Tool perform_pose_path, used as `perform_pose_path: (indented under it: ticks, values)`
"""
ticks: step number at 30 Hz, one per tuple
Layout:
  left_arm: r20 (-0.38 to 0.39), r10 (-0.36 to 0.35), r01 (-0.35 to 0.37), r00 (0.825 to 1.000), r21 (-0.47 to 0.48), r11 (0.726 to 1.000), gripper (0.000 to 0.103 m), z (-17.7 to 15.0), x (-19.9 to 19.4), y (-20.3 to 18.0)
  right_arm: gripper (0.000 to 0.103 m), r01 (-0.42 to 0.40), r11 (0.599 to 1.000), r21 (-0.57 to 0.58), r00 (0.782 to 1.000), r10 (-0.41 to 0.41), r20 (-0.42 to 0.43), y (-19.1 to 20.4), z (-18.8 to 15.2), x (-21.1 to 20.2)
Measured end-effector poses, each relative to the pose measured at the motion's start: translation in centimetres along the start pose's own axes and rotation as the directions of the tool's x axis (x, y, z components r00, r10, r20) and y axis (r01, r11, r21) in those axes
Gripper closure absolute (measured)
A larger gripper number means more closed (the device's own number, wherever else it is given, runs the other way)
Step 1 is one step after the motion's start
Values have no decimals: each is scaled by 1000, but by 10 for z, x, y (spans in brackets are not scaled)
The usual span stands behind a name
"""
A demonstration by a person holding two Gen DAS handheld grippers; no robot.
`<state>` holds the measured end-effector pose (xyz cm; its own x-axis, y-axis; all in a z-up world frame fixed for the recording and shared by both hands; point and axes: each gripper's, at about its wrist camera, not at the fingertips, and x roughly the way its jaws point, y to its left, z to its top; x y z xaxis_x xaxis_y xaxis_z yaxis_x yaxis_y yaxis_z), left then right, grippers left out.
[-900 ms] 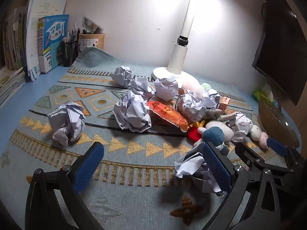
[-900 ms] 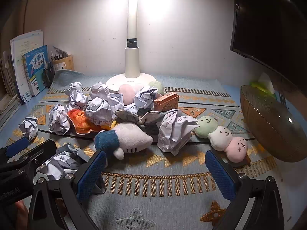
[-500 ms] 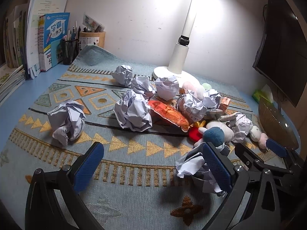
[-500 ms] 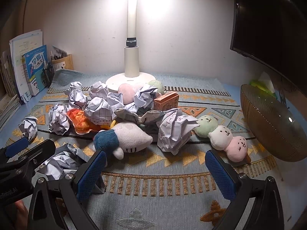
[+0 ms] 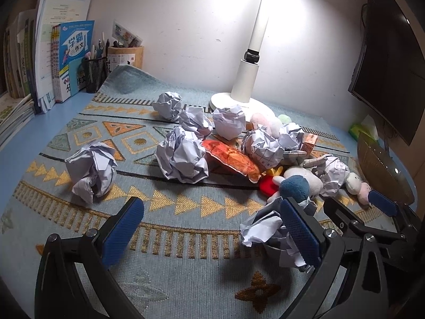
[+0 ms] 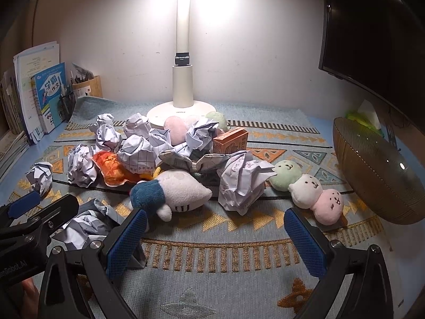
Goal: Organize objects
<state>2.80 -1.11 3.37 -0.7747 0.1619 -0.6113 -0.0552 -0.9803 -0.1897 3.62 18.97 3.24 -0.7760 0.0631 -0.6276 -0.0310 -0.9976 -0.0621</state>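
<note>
A pale blue mat [image 6: 239, 265] with orange and gold triangles; white crumpled paper [image 5: 183, 156]; an orange box [image 6: 230, 142]; green, white and pink plush [image 6: 309, 188]; blue gripper pads [image 6: 124, 242].

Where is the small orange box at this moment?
In the right wrist view the orange box stands upright in the middle of the rug, just right of the lamp base, behind the crumpled paper.

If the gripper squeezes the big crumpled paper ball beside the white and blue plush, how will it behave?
The crumpled paper ball is loosely wadded, so it probably weighs little and would crush under pressure. Its irregular folds may catch on the woven mat, so a push would likely make it tumble rather than roll.
</note>
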Motion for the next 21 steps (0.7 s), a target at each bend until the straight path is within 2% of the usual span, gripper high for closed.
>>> perform_pose_path:
  ticks: [21]
  values:
    - [-4, -14, 14, 1000, -18, 1000, 1, 0, 1, 3, 0, -1, 1000, -9, 1000, 1, -4, 4, -1, 0]
